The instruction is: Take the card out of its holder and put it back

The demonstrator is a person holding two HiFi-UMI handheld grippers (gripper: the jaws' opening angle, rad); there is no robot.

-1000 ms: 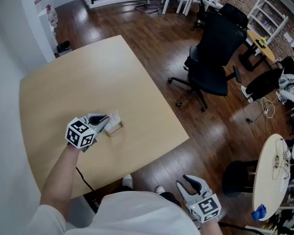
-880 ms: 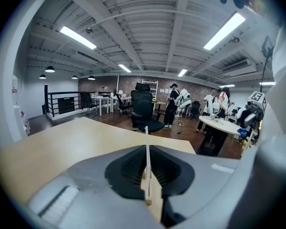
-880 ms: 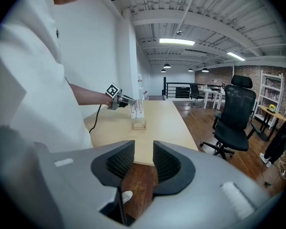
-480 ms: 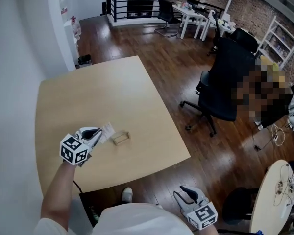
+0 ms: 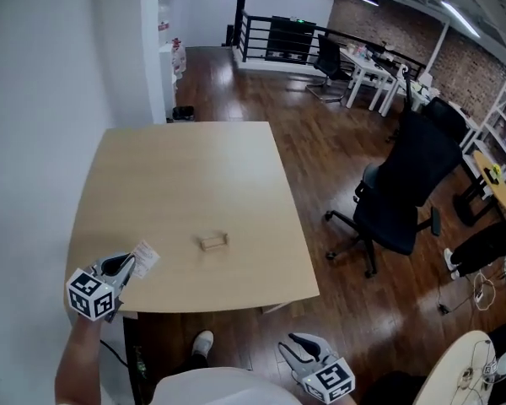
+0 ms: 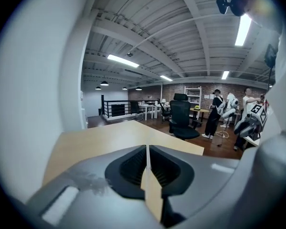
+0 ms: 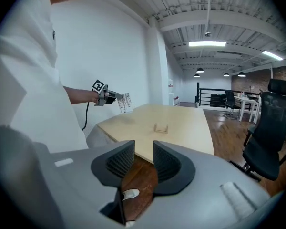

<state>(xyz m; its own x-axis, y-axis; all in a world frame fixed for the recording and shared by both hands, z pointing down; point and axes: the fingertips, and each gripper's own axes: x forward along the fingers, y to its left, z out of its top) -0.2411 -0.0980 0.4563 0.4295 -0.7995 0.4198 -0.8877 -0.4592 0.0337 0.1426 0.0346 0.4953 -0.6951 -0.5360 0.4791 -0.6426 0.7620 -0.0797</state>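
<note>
left gripper (image 5: 125,265) pinches the thin card (image 5: 145,257), right gripper (image 5: 297,344) gapes empty; the card could twist and miss the wooden holder (image 5: 212,241).

Cannot read the print on the card (image 5: 144,259) from the head view, get only its thin edge in the left gripper view, and lose the left forearm (image 5: 74,357) at the head view's bottom edge.

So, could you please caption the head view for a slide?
Left gripper holds the card away from the empty holder on the table; right gripper open.
</note>
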